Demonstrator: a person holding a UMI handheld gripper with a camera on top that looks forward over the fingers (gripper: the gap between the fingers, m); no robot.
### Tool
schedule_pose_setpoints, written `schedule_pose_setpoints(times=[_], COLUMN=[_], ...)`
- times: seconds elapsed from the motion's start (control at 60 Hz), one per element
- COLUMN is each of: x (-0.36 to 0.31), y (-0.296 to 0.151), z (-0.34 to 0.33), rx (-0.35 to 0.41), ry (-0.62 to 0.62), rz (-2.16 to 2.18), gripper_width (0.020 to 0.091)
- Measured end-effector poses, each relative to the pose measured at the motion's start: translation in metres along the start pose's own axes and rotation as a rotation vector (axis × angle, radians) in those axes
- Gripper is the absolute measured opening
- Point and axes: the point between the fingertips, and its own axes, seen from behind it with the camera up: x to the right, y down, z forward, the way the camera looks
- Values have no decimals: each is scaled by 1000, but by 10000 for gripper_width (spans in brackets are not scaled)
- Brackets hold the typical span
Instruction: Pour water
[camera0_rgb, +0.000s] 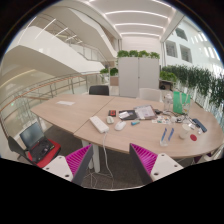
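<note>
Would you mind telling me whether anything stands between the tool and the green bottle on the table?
The tool is open, well short of the table. The green bottle stands far beyond the fingers, off to their right. Papers and small items lie on the tabletop between, though all look low.

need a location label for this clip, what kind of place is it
Probably an office atrium or open workspace: a large meeting table strewn with items, a white cabinet topped with plants, and curved white balconies. The open tool holds nothing.

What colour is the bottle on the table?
Green, translucent. The bottle shows in the gripper view, standing far beyond the open tongs.
</note>
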Motion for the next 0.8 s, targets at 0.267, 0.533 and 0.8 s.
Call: schedule_pose_setpoints(times=[0.267, 0.533, 0.8], x=[31, 179, 308], y=[3, 29, 36], z=[-7, 29, 177], rx=[103, 134, 181], ry=[112, 307, 367], rz=[-60, 34, 59], gripper_width=[831, 832, 832])
